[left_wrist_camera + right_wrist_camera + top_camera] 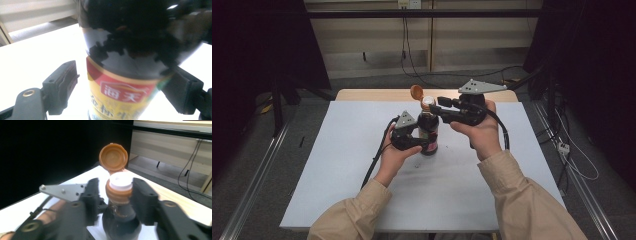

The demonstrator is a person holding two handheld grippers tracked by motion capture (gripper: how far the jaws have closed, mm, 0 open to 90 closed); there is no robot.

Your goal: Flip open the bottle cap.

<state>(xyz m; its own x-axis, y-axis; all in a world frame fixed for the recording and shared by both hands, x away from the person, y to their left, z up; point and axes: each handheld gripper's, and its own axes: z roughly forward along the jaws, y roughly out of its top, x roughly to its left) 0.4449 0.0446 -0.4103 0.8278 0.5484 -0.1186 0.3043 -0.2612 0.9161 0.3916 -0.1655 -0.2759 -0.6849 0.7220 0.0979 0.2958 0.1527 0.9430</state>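
A dark sauce bottle (428, 132) with a red and yellow label (120, 92) stands upright on the white table (337, 170). Its orange flip cap (113, 157) is hinged back, baring the white spout (120, 180). My left gripper (424, 144) is level at the bottle's lower body, open: the left pad (67, 80) stands clear of the label and the right jaw sits close against the far side. My right gripper (115, 195) reaches in from the right at neck height, its jaws open on either side of the orange collar, not pressing it.
The table's far wooden edge (372, 94) lies just behind the bottle. Cables (377, 160) trail from both grippers over the table. A grey floor with rails (257, 170), loose cables and a power strip (564, 148) surrounds the table.
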